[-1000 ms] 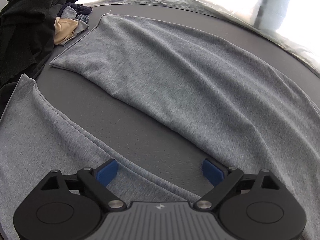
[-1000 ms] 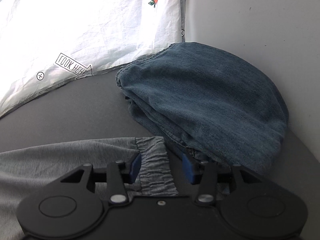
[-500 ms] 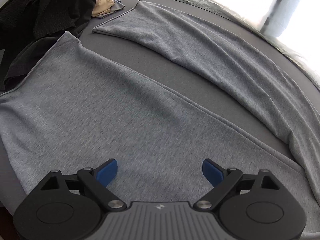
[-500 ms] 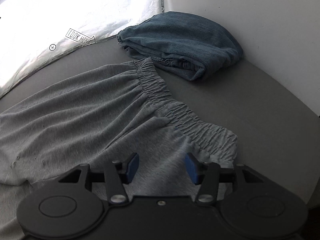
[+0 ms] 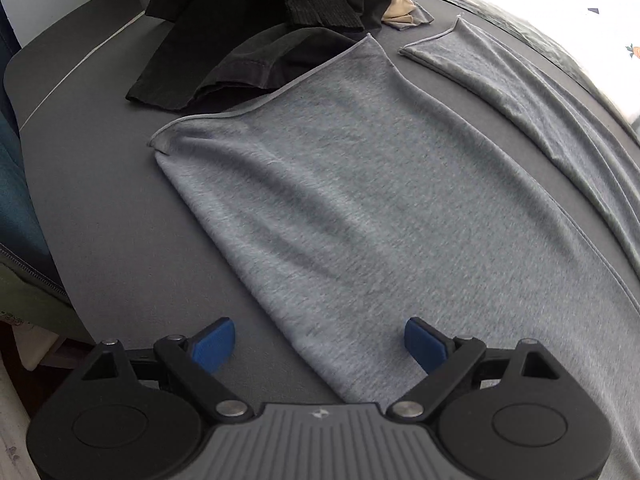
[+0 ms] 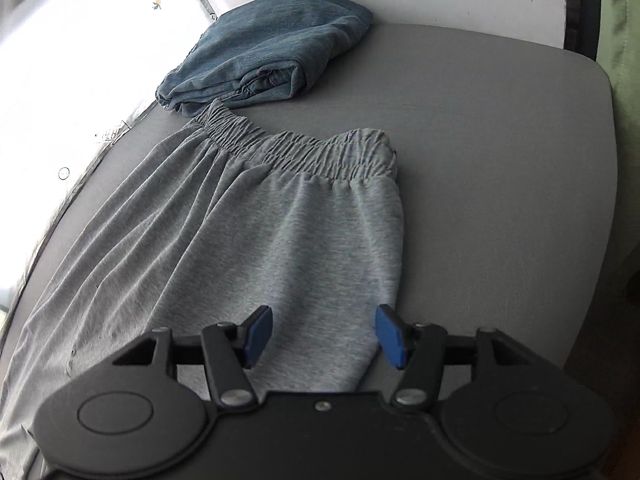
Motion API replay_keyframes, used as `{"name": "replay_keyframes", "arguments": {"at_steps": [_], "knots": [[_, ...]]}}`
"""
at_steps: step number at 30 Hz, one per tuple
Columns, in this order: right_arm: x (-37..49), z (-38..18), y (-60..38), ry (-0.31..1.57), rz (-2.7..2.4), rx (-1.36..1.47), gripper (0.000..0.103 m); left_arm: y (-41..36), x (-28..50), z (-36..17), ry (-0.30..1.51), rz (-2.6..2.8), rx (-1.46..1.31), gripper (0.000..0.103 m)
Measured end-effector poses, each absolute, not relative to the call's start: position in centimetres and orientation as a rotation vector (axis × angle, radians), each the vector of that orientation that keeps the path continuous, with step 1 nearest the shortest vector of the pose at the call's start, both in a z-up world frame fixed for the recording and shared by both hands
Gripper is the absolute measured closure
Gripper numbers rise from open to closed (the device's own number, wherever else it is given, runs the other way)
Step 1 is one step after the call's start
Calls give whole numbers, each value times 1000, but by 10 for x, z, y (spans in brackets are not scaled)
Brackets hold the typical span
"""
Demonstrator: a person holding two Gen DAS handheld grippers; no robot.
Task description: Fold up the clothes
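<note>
Grey sweatpants [image 5: 360,200] lie spread flat on the dark grey table [image 5: 100,200]. The left wrist view shows their two legs, the near leg's hem [image 5: 256,108] at the upper left. My left gripper [image 5: 320,346] hovers wide open over the near leg's lower edge, nothing between its blue pads. In the right wrist view the elastic waistband [image 6: 296,152] runs across the middle. My right gripper [image 6: 324,334] hangs above the near side of the sweatpants [image 6: 280,248], below the waistband; its jaws are opening and grip nothing.
A pile of black clothes [image 5: 260,20] lies past the leg hems, with a beige piece [image 5: 400,12] beside it. Folded blue jeans [image 6: 268,56] sit just beyond the waistband. The table's right edge [image 6: 600,200] is close. White printed fabric [image 6: 60,60] borders the far side.
Both grippers slid back toward the near side of the sweatpants. The right one left the waistband corner by the jeans and widened. The left one moved from between the legs to the near leg's edge.
</note>
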State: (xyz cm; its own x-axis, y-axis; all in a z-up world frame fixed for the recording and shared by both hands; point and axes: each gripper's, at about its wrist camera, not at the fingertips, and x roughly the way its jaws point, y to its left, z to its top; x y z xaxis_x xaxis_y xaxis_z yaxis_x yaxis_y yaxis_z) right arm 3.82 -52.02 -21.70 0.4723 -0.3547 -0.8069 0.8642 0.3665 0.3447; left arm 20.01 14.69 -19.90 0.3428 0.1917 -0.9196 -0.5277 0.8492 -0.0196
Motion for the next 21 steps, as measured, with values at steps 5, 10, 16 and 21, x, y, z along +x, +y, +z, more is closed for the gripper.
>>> {"name": "replay_keyframes", "arguments": {"at_steps": [5, 10, 16, 21], "knots": [[29, -218, -519, 656, -905, 929, 45, 187, 189, -198, 1095, 553, -412, 11], [20, -223, -516, 625, -900, 992, 45, 214, 185, -200, 1071, 594, -464, 11], [15, -226, -512, 567, -877, 1106, 45, 225, 189, -201, 1043, 602, -521, 9], [10, -230, -509, 516, -855, 1215, 45, 225, 191, -200, 1013, 587, -541, 9]]}}
